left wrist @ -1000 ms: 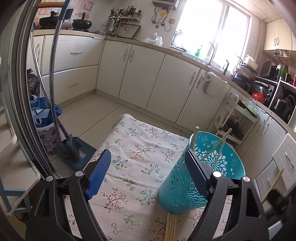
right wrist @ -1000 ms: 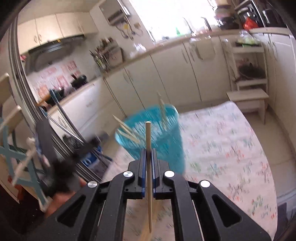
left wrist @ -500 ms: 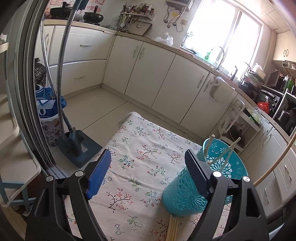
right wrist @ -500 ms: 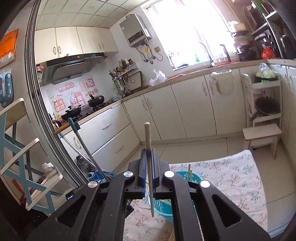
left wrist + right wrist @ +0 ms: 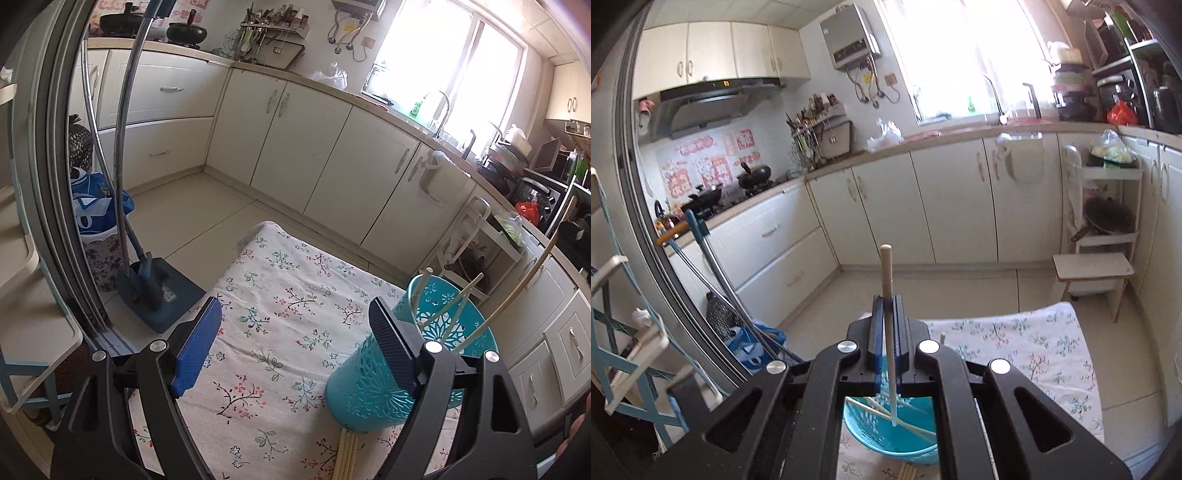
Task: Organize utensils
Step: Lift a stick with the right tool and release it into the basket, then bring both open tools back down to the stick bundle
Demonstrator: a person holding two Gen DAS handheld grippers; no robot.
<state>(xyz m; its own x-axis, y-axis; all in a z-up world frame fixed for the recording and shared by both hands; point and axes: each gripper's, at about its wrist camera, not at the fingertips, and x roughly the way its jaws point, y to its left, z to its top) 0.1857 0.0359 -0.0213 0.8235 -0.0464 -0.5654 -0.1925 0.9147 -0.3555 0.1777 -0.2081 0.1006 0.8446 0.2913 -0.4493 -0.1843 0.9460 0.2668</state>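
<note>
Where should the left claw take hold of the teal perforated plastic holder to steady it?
Grip the teal perforated plastic holder across its round wall, at mid-height, coming level from the near side. It stands upright, its rim crowded by wooden chopsticks leaning out, so avoid the top.

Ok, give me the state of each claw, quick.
Left claw: open, empty, beside the teal utensil holder.
Right claw: shut on a chopstick, its lower end above the holder.

Left tool: jaws wide, empty. Teal perforated holder on floral-clothed counter (chopsticks inside); loose chopsticks at its base.
</note>
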